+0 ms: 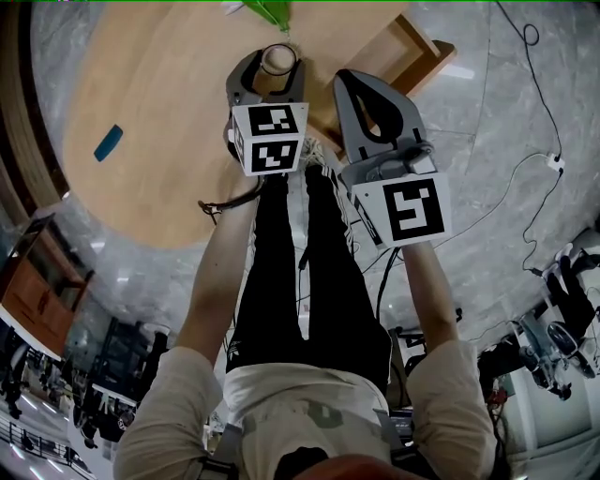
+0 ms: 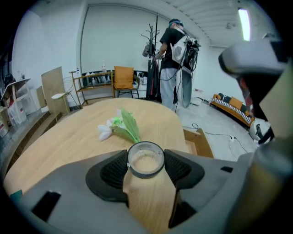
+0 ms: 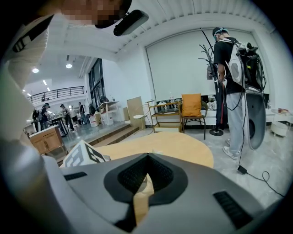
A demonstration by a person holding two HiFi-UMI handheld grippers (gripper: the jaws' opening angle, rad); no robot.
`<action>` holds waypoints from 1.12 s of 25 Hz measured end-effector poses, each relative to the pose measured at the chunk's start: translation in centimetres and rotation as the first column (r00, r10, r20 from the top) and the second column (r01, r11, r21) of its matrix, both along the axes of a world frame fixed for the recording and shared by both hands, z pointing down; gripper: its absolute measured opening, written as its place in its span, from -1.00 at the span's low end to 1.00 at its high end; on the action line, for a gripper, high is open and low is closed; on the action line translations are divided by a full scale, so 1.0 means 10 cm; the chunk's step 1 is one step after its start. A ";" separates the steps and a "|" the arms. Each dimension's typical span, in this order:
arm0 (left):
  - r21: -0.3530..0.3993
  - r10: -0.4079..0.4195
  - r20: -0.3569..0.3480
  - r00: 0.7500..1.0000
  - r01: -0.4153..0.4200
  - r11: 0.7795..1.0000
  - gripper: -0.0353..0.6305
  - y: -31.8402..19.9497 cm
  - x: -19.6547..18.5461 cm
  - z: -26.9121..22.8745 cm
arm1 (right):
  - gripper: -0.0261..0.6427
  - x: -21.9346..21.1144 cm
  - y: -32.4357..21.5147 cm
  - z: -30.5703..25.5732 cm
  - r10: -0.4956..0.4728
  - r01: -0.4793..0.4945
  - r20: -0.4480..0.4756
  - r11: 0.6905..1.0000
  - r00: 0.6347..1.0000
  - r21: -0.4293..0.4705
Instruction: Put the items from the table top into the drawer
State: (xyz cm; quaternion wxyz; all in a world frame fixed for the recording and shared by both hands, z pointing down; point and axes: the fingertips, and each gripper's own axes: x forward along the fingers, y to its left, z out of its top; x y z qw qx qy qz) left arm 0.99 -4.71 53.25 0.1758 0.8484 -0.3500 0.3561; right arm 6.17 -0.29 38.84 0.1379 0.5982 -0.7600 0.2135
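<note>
On the left of the table [image 1: 159, 112] lies a small blue thing [image 1: 109, 142], well apart from everything else. Nearer the middle, the left gripper [image 1: 277, 67] points down at the tabletop with its jaws clamped on a tape roll [image 1: 277, 59]. In the left gripper view the roll [image 2: 145, 173] sits upright on its round side between the pads [image 2: 114, 171], touching both. Whether it rests on the wood or hangs just above it cannot be told. Beyond it, further across the table, lies a flower [image 2: 120, 127] with white petals and green leaves; the head view shows it at the top edge [image 1: 267, 9]. Just right of the left gripper, the right gripper [image 1: 347, 80] is held with its jaws together and nothing between them; its own view shows the tips meeting [image 3: 146, 157]. At the table's right edge the wooden drawer [image 1: 417, 42] stands pulled out, and the left gripper view shows it [image 2: 201, 141] near the roll. A person [image 3: 233, 82] stands in the background.
</note>
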 end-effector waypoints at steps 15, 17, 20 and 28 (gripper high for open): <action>0.208 0.026 -0.229 0.973 0.023 0.978 -0.10 0.34 0.16 -1.55 | -0.91 0.14 0.32 -0.14 0.034 -0.035 -0.013 0.999 0.999 -0.026; 0.212 0.028 -0.229 0.973 0.022 0.977 -0.10 0.35 0.17 -1.57 | -0.91 0.16 0.35 -0.14 0.034 -0.034 -0.016 0.999 0.999 -0.027; 0.202 0.043 -0.209 0.977 0.000 0.979 -0.10 0.38 0.20 -1.53 | -0.91 0.20 0.39 -0.13 0.038 -0.039 -0.020 0.999 0.999 -0.029; 0.104 0.131 -0.124 0.984 -0.119 0.987 -0.10 0.72 0.48 -0.93 | -0.91 0.47 0.54 0.00 0.078 -0.080 -0.046 0.996 0.996 -0.044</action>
